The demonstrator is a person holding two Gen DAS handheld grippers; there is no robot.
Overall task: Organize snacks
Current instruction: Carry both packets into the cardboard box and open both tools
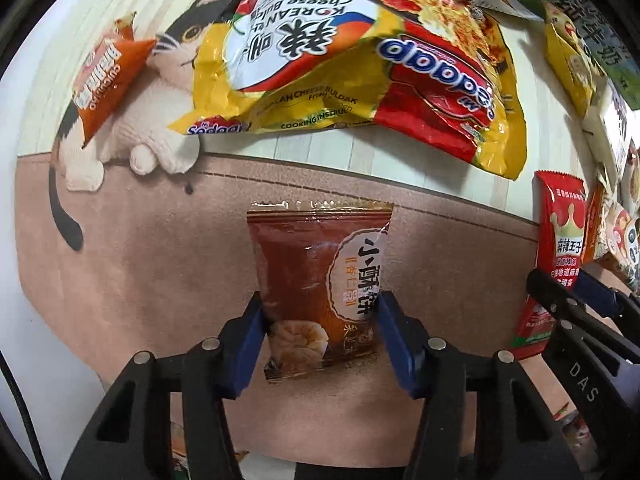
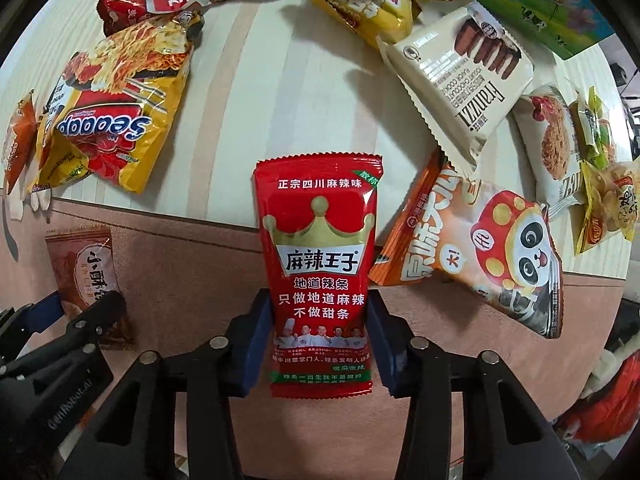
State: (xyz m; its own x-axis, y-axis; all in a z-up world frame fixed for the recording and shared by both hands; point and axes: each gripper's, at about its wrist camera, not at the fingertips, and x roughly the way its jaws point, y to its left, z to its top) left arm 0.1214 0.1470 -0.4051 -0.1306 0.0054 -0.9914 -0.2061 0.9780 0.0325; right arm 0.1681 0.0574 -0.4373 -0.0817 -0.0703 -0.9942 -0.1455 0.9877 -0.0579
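My left gripper (image 1: pixel 320 332) is shut on a small brown pastry packet (image 1: pixel 320 280), its blue pads pressing the packet's two sides above the pink mat. My right gripper (image 2: pixel 320 336) is shut on a red spicy-strip packet with a gold crown (image 2: pixel 320 248), held the same way. The right gripper and the red packet (image 1: pixel 556 256) show at the right edge of the left wrist view. The left gripper and the brown packet (image 2: pixel 86 268) show at the lower left of the right wrist view.
A yellow Sedaap noodle bag (image 1: pixel 360 64) and a small orange packet (image 1: pixel 104 84) lie beyond on a cat-print mat (image 1: pixel 160 200). An orange panda packet (image 2: pixel 480 248), a cream Franzzi cookie pack (image 2: pixel 460 80), yellow snack bags (image 2: pixel 360 4) and more packets crowd the right.
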